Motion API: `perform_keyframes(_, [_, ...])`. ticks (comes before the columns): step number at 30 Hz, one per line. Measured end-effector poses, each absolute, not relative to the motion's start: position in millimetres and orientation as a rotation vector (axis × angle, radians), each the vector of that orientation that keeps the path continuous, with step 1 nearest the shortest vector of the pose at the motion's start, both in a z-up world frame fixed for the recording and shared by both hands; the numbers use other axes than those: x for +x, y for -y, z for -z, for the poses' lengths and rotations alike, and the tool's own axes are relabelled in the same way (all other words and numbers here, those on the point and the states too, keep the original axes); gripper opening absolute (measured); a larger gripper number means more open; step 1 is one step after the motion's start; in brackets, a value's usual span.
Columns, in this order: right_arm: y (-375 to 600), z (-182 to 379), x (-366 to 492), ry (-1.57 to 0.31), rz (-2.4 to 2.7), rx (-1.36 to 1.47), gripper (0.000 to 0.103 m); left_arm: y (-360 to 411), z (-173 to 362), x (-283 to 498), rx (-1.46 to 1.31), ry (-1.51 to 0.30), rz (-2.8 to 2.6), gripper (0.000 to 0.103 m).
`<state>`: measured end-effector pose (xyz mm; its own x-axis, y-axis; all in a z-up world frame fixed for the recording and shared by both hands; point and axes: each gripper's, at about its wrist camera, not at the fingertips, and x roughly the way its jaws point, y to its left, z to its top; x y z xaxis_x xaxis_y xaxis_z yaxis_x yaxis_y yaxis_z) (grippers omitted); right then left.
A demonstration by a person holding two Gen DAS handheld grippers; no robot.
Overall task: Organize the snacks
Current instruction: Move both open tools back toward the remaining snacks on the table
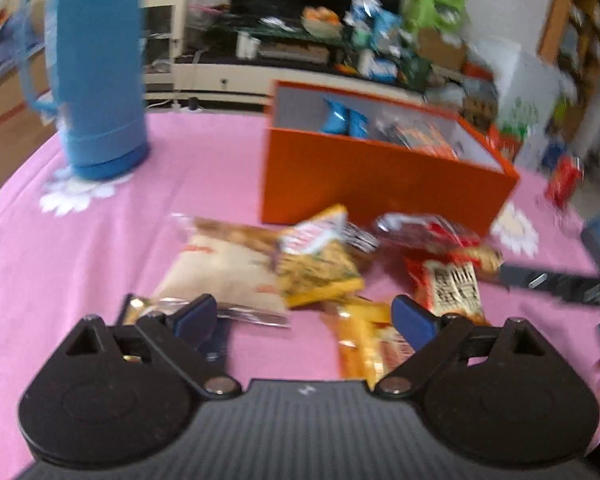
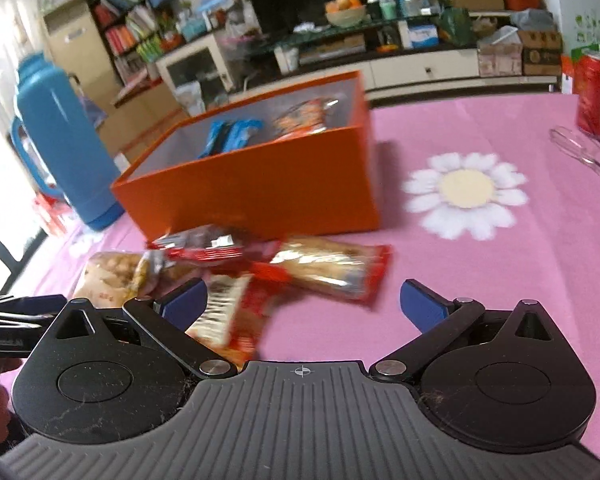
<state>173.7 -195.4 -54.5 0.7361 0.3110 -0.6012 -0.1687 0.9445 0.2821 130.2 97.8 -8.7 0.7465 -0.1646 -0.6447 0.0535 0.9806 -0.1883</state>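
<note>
Pink tablecloth (image 2: 440, 128) — thermos (image 2: 60, 136), can (image 2: 594, 94).

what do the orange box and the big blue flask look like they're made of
Orange box: probably cardboard with a matte finish, given its flat thin walls, sharp edges and pale grey lining. Blue flask: likely moulded plastic, smooth with a slight sheen and a one-piece handle.
</note>
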Motion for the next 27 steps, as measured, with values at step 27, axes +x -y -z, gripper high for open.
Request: perform_keyframes(27, [153.5, 4.6, 78.4, -0.736, -0.070, 0.032, 0.094, -150.2, 22.7, 113.4, -0.460, -0.686, 0.251, 0.093])
